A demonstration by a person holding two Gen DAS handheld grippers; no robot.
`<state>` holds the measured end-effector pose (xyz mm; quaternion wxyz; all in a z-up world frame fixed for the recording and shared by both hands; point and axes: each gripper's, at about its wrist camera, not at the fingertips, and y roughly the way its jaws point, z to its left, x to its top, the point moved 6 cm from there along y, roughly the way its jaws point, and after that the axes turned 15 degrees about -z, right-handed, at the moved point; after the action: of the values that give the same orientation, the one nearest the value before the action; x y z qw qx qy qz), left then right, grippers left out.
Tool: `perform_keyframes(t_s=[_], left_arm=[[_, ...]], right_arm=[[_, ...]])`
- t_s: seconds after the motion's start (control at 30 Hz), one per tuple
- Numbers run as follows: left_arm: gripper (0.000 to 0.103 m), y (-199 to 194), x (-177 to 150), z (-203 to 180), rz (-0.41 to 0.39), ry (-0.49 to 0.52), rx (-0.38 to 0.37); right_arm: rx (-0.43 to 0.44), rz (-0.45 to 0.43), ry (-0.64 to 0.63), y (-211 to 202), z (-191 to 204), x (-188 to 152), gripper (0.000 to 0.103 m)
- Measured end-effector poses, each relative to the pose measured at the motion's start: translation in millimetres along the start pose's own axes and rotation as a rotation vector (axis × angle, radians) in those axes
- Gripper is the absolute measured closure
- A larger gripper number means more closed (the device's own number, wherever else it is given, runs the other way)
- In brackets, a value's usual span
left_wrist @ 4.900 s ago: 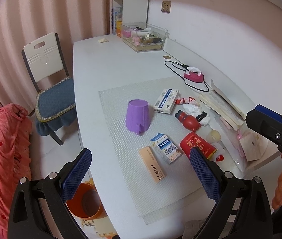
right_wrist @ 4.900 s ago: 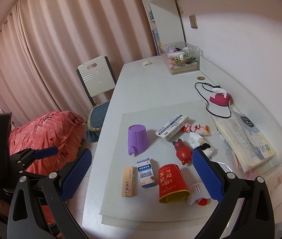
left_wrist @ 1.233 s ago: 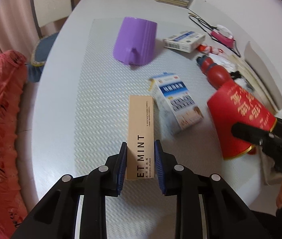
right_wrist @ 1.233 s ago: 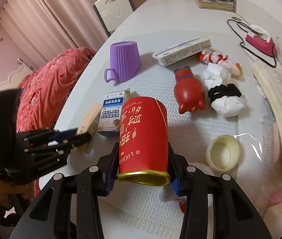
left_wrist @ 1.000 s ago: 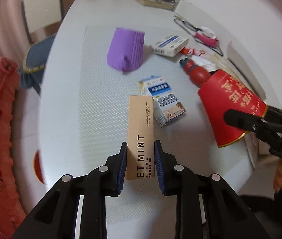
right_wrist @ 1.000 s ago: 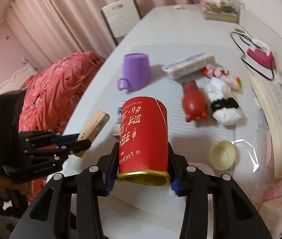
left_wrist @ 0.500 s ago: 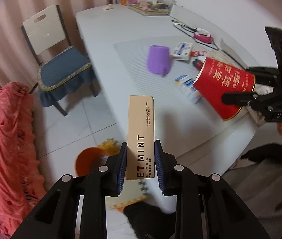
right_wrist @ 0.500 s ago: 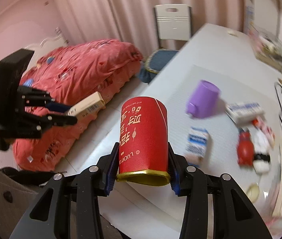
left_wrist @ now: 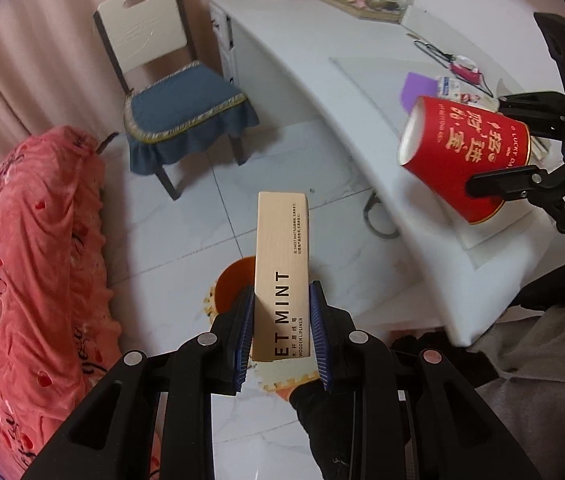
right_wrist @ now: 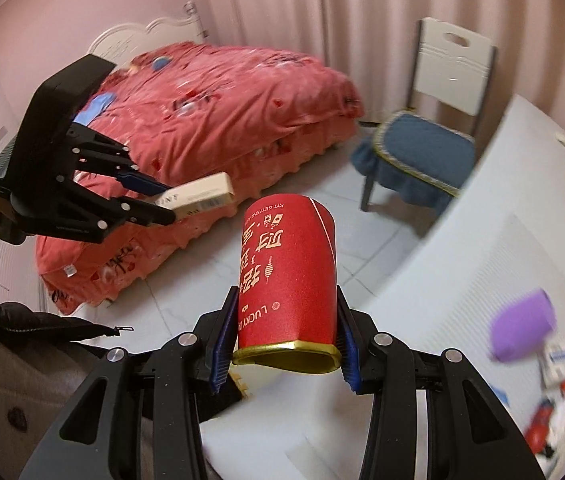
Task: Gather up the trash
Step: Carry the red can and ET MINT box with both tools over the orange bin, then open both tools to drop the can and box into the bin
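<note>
2 claws are in view, each gripping 1 piece of trash. The left claw [left_wrist: 281, 334] is pinched narrow on 1 tan lipliner box [left_wrist: 281, 272], its blue pads pressed to the box's 2 long sides near the lower end; the box juts forward over the tiled floor [left_wrist: 186, 236]. Directly below it sits 1 orange bin [left_wrist: 236, 286], mostly hidden behind the box, standing on a foam mat piece. The right claw [right_wrist: 285, 346] is clamped on 1 red paper cup [right_wrist: 288, 280], gold rim towards the camera, base pointing away; the rim is squeezed slightly out of round between the pads. In the left wrist view that cup hangs just off the edge of the white worktop [left_wrist: 322, 80]. On the worktop lie 1 purple cup [right_wrist: 522, 330], blurred, plus a few small boxes and red items too smeared to count. 1 white chair [left_wrist: 170, 80] with a blue cushion stands beside the worktop, and 1 bed [right_wrist: 222, 120] with a red cover fills the far side.
</note>
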<state>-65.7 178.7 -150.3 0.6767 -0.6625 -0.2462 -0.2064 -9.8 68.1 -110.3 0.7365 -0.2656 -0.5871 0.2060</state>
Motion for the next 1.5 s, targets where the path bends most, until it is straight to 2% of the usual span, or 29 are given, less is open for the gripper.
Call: perform_keyframes(t_s=[0.2, 0.3, 0.43, 0.5, 0.7, 0.97, 1.1, 1.17, 1.23, 1.37, 1.5], left_arm=[[0.075, 29, -24, 42, 0.038, 0.001, -0.048], [0.075, 53, -38, 58, 0.054, 0.016, -0.073], [0.075, 88, -60, 81, 0.080, 0.020, -0.103], [0.075, 106, -70, 92, 0.098, 0.023, -0.117], [0.075, 151, -97, 114, 0.133, 0.008, -0.154], [0.075, 203, -122, 116, 0.175, -0.032, -0.189], [0.074, 222, -124, 118, 0.183, -0.079, -0.197], [0.074, 231, -124, 119, 0.190, -0.087, -0.198], [0.072, 238, -125, 118, 0.193, -0.094, -0.193], [0.053, 245, -130, 110, 0.226, -0.053, -0.200], [0.053, 247, -134, 109, 0.239, -0.030, -0.196]], right_arm=[[0.071, 0.093, -0.041, 76, 23, 8, 0.059], [0.105, 0.148, -0.009, 125, 26, 3, 0.059], [0.106, 0.234, 0.039, 194, 23, -13, 0.059], [0.115, 0.263, 0.103, 223, 19, -22, 0.059], [0.099, 0.371, 0.149, 289, 12, -63, 0.059], [0.017, 0.509, 0.244, 341, -16, -124, 0.059], [-0.013, 0.540, 0.299, 359, -28, -139, 0.057], [-0.014, 0.559, 0.314, 366, -30, -144, 0.050], [-0.026, 0.565, 0.341, 371, -33, -146, 0.047], [-0.047, 0.569, 0.328, 376, -36, -148, 0.044], [-0.054, 0.581, 0.344, 375, -39, -150, 0.040]])
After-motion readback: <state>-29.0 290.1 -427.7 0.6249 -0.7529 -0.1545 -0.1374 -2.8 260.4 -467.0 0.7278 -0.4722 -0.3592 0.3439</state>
